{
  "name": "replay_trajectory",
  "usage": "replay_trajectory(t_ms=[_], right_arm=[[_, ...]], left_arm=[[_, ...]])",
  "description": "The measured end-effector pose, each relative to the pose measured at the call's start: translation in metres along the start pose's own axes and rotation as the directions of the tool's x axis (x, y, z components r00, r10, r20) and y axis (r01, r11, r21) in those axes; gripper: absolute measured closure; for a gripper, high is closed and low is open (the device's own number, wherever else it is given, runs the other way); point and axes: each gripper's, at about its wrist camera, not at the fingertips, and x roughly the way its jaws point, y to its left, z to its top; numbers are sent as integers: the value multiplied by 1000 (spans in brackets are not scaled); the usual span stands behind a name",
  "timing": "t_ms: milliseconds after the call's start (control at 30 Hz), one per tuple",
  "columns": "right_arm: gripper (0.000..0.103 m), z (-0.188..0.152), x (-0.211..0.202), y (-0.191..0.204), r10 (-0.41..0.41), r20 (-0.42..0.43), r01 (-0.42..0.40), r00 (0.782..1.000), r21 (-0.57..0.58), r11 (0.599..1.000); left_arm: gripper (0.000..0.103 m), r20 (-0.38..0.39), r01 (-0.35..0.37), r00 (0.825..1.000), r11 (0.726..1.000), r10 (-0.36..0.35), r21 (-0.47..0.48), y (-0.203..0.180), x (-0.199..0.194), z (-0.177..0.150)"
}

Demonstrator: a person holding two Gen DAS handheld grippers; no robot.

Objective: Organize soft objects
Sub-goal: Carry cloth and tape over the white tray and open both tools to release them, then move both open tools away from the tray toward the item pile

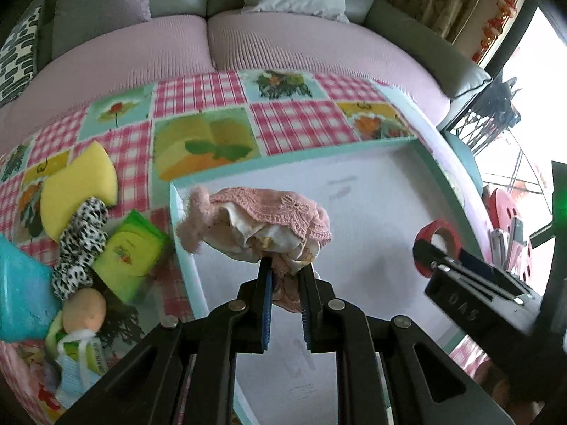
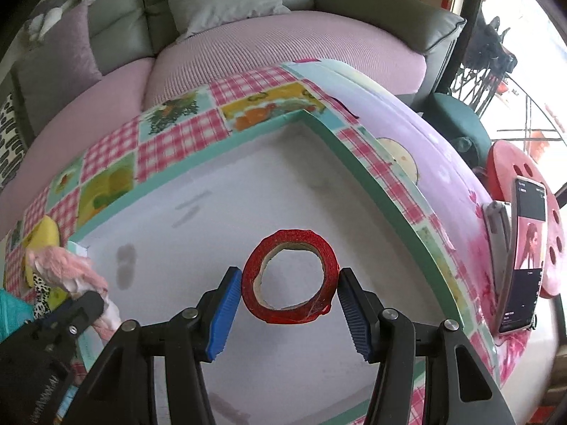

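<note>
The left hand-held gripper was clenched on a bunched pink knitted cloth, which hung over the near left part of a shallow white tray with a green rim; the cloth's fluffy end pointed toward 9 o'clock, just past the tray's left edge. The right hand-held gripper grasped a red tape roll by its two outer sides, above the middle of the tray; whether the roll already touched the tray floor, I could not tell.

On the checked tabletop, at 9 o'clock from the tray, waited the other soft things: a yellow sponge, a spotted cloth, a green sponge and a small doll.

The step in hand seemed to be the placing of both things into the tray. To do it well, the left side should probably bring the cloth more toward 3 o'clock before release, so the fluffy end falls inside the rim; the right side should lower the roll flat, well apart from the cloth, and open only when it rests.
</note>
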Motion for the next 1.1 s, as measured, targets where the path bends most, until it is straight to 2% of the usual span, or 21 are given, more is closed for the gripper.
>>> replay_trajectory(t_ms=[67, 167, 233, 267, 400, 467, 533, 567, 600, 633, 700, 833, 900, 967, 1100], right_arm=[[44, 1, 2, -4, 2, -7, -2, 1000, 3, 1000], [43, 1, 1, -7, 5, -10, -5, 1000, 6, 1000], [43, 2, -1, -8, 4, -6, -4, 1000, 3, 1000], [43, 2, -3, -8, 14, -2, -14, 1000, 5, 1000], [35, 3, -10, -9, 26, 9, -26, 1000, 7, 1000], [34, 3, -12, -9, 28, 13, -29, 1000, 4, 1000], [31, 3, -15, -8, 34, 17, -34, 999, -2, 999], [30, 2, -17, -7, 39, 20, -38, 999, -5, 999], [24, 2, -17, -7, 40, 19, -39, 999, -6, 999], [15, 2, -18, -6, 39, 18, -39, 999, -10, 999], [10, 1, -18, -5, 38, 13, -37, 999, -17, 999], [10, -1, -20, -2, 54, 16, -53, 998, -36, 998], [10, -1, -20, -1, 55, 15, -55, 998, -46, 997], [9, -3, -20, 2, 52, 9, -51, 999, -65, 997], [9, -4, -21, 6, 38, 9, -37, 999, -94, 995]], left_arm=[[88, -15, -12, 1000, 1000, 12, -1, -1, 5, -3], [81, -27, -29, 999, 1000, 29, 0, -1, 7, -5], [69, -22, -38, 999, 999, 38, -8, 0, 5, -6], [67, -20, -40, 999, 999, 40, -11, 1, 5, -6], [63, 9, -43, 999, 999, 43, -29, 5, -2, -8], [56, 28, -33, 999, 998, 34, -50, 9, -6, -10], [45, 46, -35, 998, 998, 38, -60, 13, -11, -12], [43, 62, -41, 997, 997, 45, -69, 16, -15, -12], [40, 76, -53, 995, 995, 59, -80, 20, -18, -12], [32, 85, -63, 994, 994, 71, -87, 22, -21, -12], [24, 105, -89, 989, 990, 100, -105, 28, -26, -12], [13, 120, -149, 979, 979, 166, -141, 43, -30, -15], [9, 107, -186, 973, 970, 204, -159, 50, -29, -16], [9, 97, -214, 967, 959, 234, -186, 57, -29, -19], [9, 98, -221, 964, 948, 249, -230, 67, -33, -23]])
